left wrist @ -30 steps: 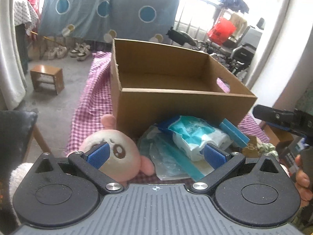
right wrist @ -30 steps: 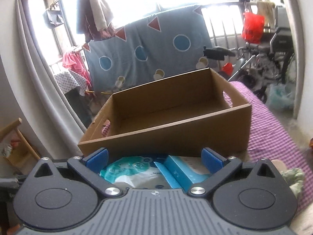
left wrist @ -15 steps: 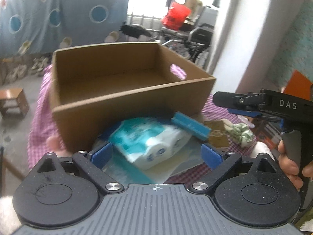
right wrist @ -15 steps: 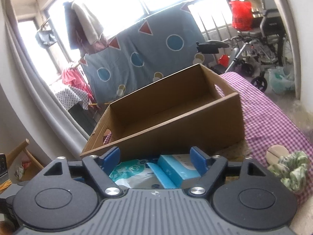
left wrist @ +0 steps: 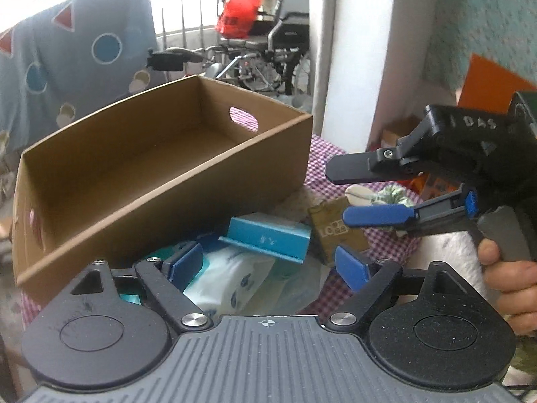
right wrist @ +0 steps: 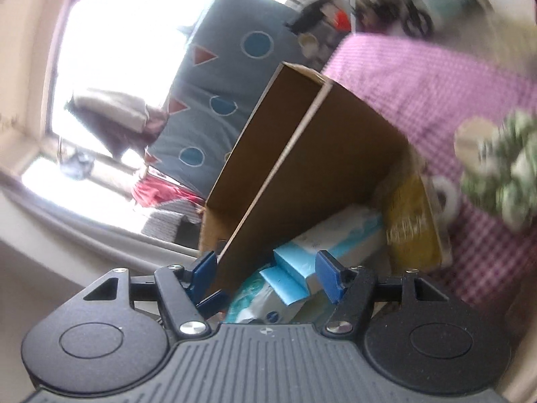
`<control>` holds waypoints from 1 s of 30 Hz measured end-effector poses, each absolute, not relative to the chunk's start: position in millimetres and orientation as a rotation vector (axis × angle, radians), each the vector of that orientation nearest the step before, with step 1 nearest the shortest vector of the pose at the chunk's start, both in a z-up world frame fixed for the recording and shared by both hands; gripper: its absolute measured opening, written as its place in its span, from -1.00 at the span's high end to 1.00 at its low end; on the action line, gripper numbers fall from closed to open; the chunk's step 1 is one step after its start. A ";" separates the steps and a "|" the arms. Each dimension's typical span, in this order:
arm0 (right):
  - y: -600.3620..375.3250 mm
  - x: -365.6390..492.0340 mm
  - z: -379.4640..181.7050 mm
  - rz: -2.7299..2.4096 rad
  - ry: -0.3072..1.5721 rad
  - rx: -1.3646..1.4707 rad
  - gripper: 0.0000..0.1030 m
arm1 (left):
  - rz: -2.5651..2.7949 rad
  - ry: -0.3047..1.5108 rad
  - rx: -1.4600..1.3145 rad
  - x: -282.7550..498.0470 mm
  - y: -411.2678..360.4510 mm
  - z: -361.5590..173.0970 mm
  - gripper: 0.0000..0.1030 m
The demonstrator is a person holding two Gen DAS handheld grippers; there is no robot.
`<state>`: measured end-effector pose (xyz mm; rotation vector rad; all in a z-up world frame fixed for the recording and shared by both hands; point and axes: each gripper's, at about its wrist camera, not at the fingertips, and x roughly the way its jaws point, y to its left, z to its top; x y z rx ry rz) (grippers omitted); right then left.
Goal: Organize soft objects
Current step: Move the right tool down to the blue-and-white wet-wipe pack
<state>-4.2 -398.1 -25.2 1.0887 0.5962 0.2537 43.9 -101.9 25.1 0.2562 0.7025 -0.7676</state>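
cardboard box (left wrist: 161, 168) with bare interior, tissue packs (left wrist: 268, 235) outside it

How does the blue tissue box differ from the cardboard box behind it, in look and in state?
The blue tissue box is small, closed and glossy blue; the cardboard box is far larger, plain brown and open on top, with nothing visible inside. The tissue box rests tilted on a white and teal soft pack; the cardboard box stands flat on the checked cloth. Both are rectangular.

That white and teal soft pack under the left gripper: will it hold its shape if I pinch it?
Probably not: the soft pack looks puffy and plastic-wrapped, so it should squash and may slip. It seems light. The blue box leaning on it may slide off.
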 end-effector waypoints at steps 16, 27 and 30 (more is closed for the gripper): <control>-361.5 20.8 -44.4 0.441 0.762 1.171 -0.16 | -0.627 0.728 0.199 46.5 -57.4 21.6 -0.48; -334.9 44.2 -43.3 0.401 0.843 1.141 -0.14 | -0.588 0.909 -0.050 79.9 -13.3 3.3 -0.13; -329.7 46.8 -46.9 0.370 0.852 1.145 -0.14 | -0.592 0.948 -0.127 89.4 -3.8 -3.3 -0.03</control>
